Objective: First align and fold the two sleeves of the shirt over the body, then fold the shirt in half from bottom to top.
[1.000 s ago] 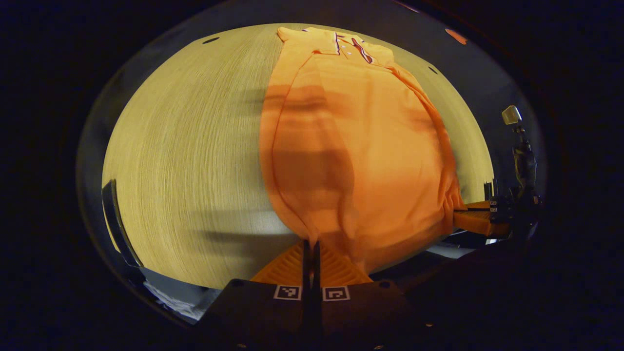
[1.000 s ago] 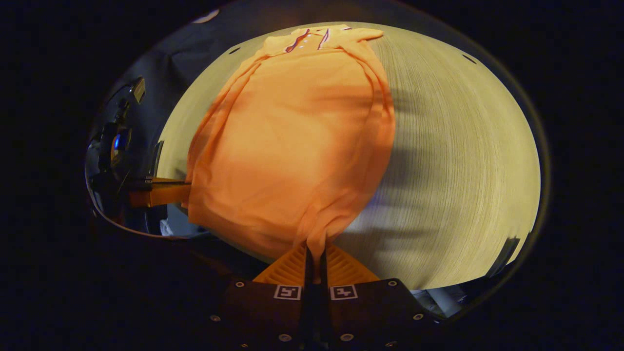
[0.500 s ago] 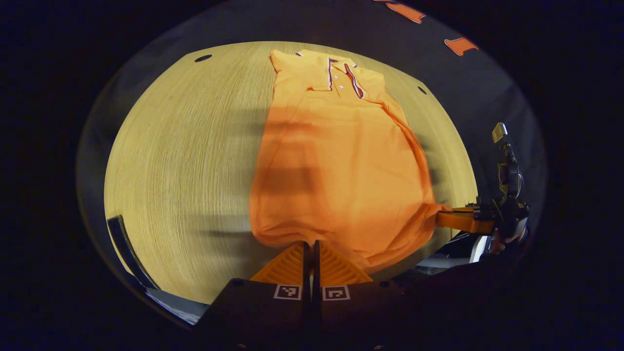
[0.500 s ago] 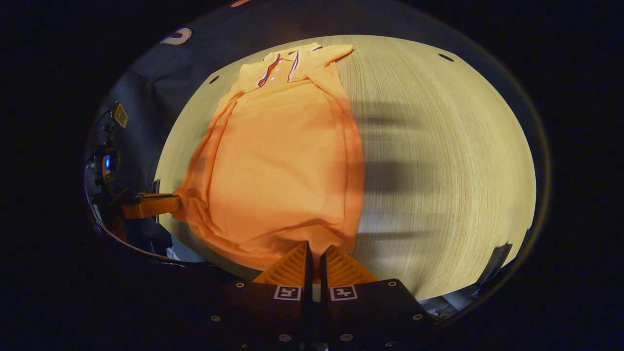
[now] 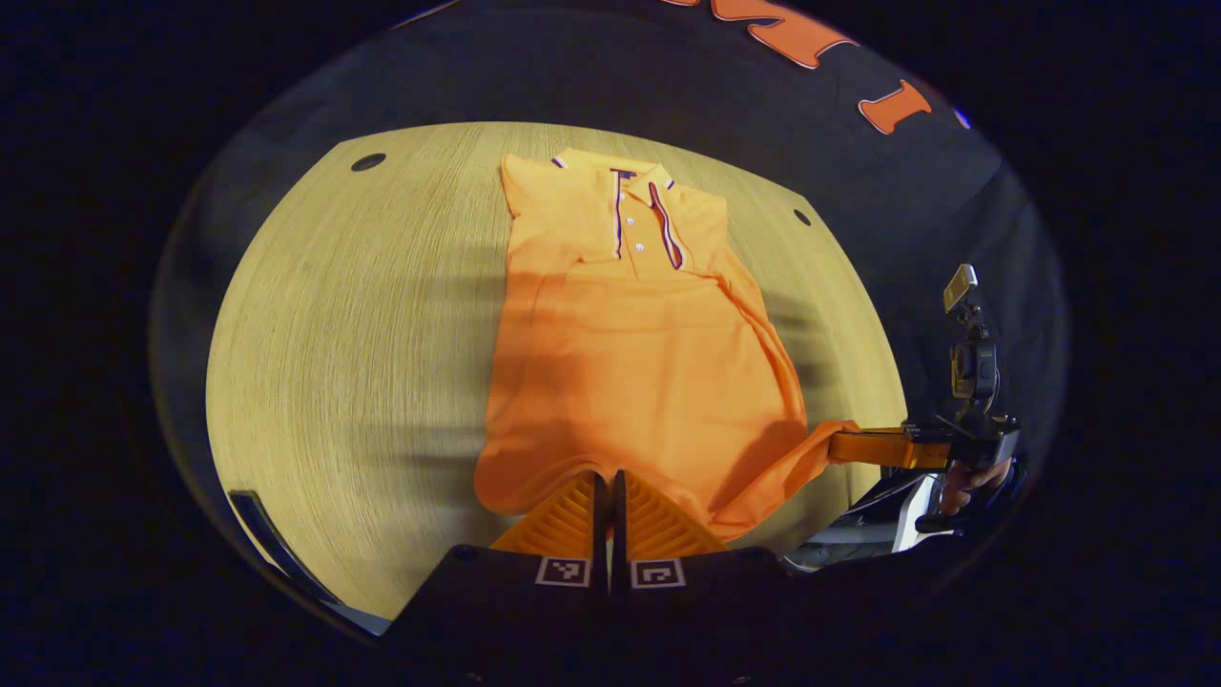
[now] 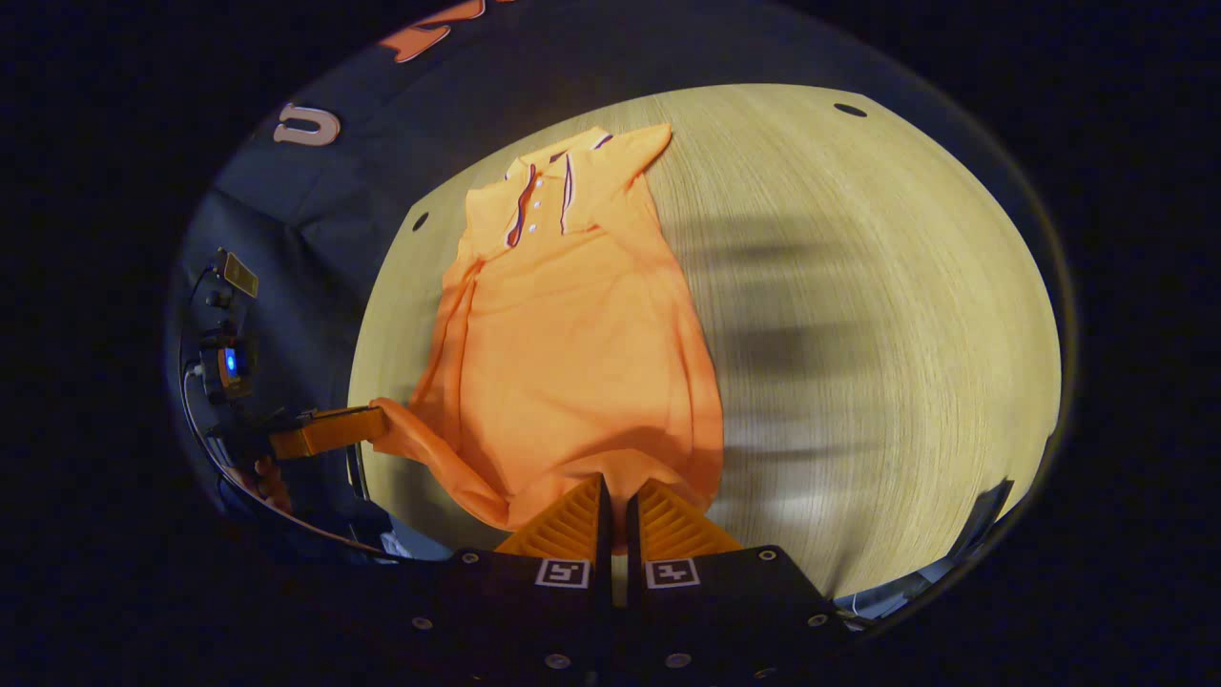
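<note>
We find the shirt [image 5: 639,363] with sleeves folded in, both grippers [image 5: 609,482] [image 6: 618,489] clamped closed on its hem [image 6: 668,477], bottom-to-top fold still outstanding.

Right gripper [image 6: 616,501] fingers pinch shirt [image 6: 572,334] hem on table [image 6: 858,286].

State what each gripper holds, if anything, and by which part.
Both hold the orange shirt at its bottom hem: the left gripper and right gripper each pinch one hem corner.
</note>
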Demonstrator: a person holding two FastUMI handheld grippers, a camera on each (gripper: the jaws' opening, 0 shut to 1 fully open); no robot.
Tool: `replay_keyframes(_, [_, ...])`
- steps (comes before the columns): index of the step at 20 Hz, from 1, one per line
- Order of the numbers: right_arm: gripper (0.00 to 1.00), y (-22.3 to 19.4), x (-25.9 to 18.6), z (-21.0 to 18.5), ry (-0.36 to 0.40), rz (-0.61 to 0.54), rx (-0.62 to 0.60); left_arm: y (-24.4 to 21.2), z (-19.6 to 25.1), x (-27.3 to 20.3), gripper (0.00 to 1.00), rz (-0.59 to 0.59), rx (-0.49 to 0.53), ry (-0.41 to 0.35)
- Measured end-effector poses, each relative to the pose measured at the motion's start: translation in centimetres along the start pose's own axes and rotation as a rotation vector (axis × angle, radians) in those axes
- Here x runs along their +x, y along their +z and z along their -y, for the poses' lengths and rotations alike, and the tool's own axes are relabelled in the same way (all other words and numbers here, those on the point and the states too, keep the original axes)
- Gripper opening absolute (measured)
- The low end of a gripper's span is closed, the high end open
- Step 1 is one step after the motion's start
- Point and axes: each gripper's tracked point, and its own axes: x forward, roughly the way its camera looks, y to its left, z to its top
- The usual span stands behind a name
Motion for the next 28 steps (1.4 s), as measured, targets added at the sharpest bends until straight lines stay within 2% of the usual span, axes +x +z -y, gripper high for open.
replay_keyframes(6, [0.07, 7.4, -0.1, -1.1, 0.018, 0.088, -0.005, 8.4, -0.9, 0.3, 0.01, 0.103, 0.037, 0.004])
replay_keyframes(14, [0.07, 17.7, 1.0, -2.4, 0.007, 0.171, -0.059, 19.0, -3.3, 1.8, 0.01, 0.191, 0.059, 0.023])
replay_keyframes(23, [0.07, 28.7, 3.8, -3.1, -0.008, 0.241, -0.087, 29.1, -6.8, 4.7, 0.01, 0.289, 0.178, 0.149])
replay_keyframes(28, [0.07, 34.1, 6.0, -2.3, -0.051, 0.282, -0.085, 33.2, -8.9, 6.5, 0.01, 0.329, 0.176, 0.219])
